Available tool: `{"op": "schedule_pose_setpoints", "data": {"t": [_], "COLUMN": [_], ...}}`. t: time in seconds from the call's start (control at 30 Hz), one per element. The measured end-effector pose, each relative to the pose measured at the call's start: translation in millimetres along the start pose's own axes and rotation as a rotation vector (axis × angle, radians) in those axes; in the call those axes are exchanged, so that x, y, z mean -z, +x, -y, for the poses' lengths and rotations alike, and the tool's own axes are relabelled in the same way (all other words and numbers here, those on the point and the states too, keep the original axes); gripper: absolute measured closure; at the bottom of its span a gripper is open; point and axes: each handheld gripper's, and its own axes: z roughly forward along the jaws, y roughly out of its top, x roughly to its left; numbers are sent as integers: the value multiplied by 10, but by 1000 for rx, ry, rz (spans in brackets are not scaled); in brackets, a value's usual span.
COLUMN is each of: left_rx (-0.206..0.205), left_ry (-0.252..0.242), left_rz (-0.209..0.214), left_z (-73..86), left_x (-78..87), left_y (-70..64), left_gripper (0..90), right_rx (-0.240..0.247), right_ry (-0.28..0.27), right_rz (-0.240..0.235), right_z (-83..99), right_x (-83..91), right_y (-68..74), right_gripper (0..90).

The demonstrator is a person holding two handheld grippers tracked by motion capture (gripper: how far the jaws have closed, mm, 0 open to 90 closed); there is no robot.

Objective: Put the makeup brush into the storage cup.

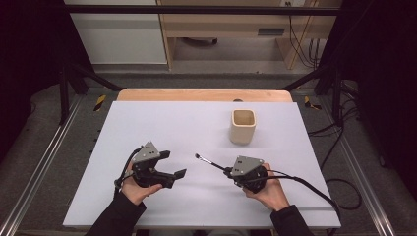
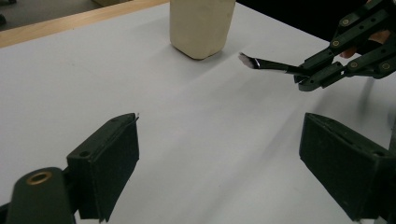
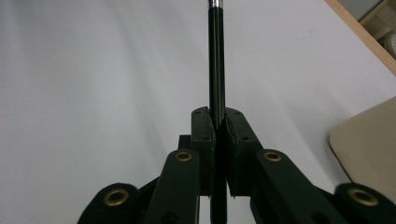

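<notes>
The right gripper [image 1: 227, 171] grasps a thin brush [image 1: 210, 162] by its black handle, lifted over the white table [image 1: 147, 123] with the bristles pointing far-left, so picking up seems done. The left gripper [image 1: 174, 164], at the near left, is released and holds nothing. The beige cup [image 1: 243, 127] stands far right, nothing blocking it; probably the brush goes there.
</notes>
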Motion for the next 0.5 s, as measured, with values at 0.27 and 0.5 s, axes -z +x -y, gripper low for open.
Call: {"op": "schedule_pose_setpoints", "data": {"t": [0.27, 0.5], "left_rx": [45, 69], "left_ry": [-56, -89], "left_rz": [9, 25], "left_z": [78, 121], "left_x": [-35, -90], "left_y": [-17, -35], "left_gripper": [123, 127], "right_rx": [-68, -112], "right_ry": [-58, -83], "right_rz": [-17, -34], "right_z": [85, 129], "right_x": [-34, -45], "right_y": [8, -8], "right_gripper": [838, 837]}}
